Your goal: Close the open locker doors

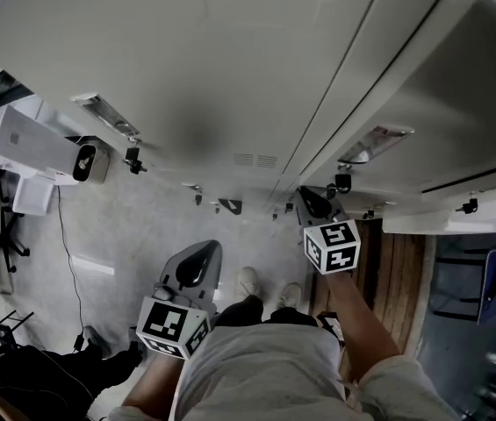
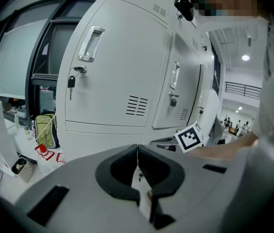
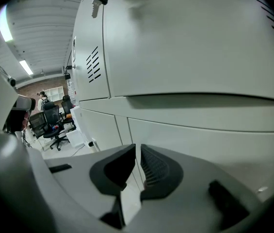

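A bank of white lockers (image 1: 230,68) fills the top of the head view. One door (image 1: 458,86) at the right, with a handle (image 1: 375,143) and a key (image 1: 342,182), stands out from the row. My right gripper (image 1: 307,196) points at the locker front just below that key. Its jaws are shut to a sliver with nothing between them (image 3: 137,147), close to a lower door panel (image 3: 200,144). My left gripper (image 1: 199,261) hangs lower left, away from the lockers, shut and empty (image 2: 137,147). It faces a closed door with a handle (image 2: 90,42) and key (image 2: 72,81).
A white box (image 1: 28,143) and a floor cable (image 1: 68,261) lie at the left. Wooden flooring (image 1: 397,270) and a blue chair (image 1: 493,279) are at the right. A green bag (image 2: 44,130) sits beside the lockers. Office chairs (image 3: 52,125) stand farther off.
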Motion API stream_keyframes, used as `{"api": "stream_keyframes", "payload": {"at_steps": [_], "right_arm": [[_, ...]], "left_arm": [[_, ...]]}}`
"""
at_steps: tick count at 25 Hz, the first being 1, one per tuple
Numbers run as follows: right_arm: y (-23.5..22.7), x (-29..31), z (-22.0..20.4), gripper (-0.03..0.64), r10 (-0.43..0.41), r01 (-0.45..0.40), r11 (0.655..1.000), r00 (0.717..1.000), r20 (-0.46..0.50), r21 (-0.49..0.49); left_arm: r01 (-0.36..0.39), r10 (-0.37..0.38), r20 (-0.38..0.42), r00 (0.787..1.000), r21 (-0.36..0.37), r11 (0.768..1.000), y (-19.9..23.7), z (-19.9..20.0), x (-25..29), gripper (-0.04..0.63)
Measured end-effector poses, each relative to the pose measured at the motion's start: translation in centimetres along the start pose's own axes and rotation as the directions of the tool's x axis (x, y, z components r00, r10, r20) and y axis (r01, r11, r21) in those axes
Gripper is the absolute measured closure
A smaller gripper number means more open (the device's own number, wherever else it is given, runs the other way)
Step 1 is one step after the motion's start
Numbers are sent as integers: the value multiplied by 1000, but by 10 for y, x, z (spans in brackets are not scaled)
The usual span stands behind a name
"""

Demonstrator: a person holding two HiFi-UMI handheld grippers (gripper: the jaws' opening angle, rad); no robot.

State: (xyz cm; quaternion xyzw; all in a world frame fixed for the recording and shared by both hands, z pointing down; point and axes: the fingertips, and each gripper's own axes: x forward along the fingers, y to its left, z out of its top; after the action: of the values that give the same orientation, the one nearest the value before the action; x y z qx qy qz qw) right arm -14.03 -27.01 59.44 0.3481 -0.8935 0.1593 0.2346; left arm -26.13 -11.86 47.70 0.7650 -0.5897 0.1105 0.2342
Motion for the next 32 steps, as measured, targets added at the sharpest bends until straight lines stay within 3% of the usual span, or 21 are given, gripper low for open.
{"api": "stream_keyframes", "payload": {"at_steps": [14,32], "right_arm": [[0,-26,3,586,22,-22,1000,1000,18,4],[-16,-169,6,589,81,-84,995,995,59,60]], "left_arm": [[8,-9,11,1000,12,1000,-22,2,-2,580],[151,-156,54,986,91,984,-126,24,22,580]]}}
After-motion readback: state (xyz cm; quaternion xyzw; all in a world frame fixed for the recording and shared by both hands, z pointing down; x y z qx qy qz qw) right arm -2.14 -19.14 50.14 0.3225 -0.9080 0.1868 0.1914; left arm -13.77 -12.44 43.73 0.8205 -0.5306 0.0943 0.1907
